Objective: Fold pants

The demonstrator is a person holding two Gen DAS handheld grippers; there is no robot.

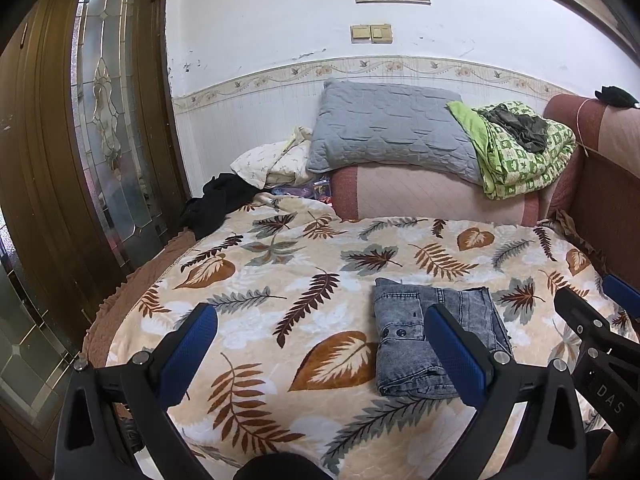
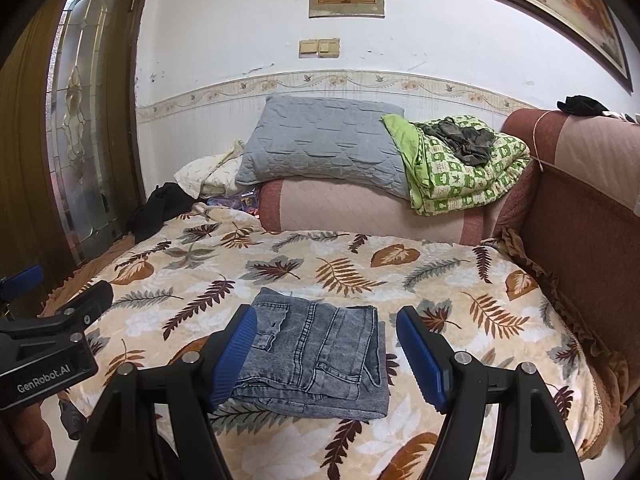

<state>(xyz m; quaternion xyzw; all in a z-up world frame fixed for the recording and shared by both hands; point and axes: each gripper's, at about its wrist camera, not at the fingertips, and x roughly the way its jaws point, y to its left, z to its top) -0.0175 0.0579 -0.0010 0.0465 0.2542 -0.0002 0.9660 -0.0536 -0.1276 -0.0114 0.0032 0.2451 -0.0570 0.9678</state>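
Grey-blue denim pants (image 1: pixel 436 336) (image 2: pixel 316 356) lie folded into a small rectangle on the leaf-patterned blanket (image 1: pixel 280 280) (image 2: pixel 360 272). My left gripper (image 1: pixel 320 344) hovers above the blanket, open, with nothing between its blue pads; the pants lie by its right finger. My right gripper (image 2: pixel 328 356) is open too, its blue pads standing on either side of the folded pants without touching them. Each gripper shows at the edge of the other's view: the right gripper (image 1: pixel 600 320) and the left gripper (image 2: pixel 60 320).
A grey pillow (image 1: pixel 392 128) (image 2: pixel 320 148) and a green patterned quilt (image 1: pixel 516 152) (image 2: pixel 468 164) rest on a pink bolster at the back. A black garment (image 1: pixel 220 204) lies at the far left. A wooden glass-panelled door (image 1: pixel 108 120) stands left, a padded headboard (image 2: pixel 580 220) right.
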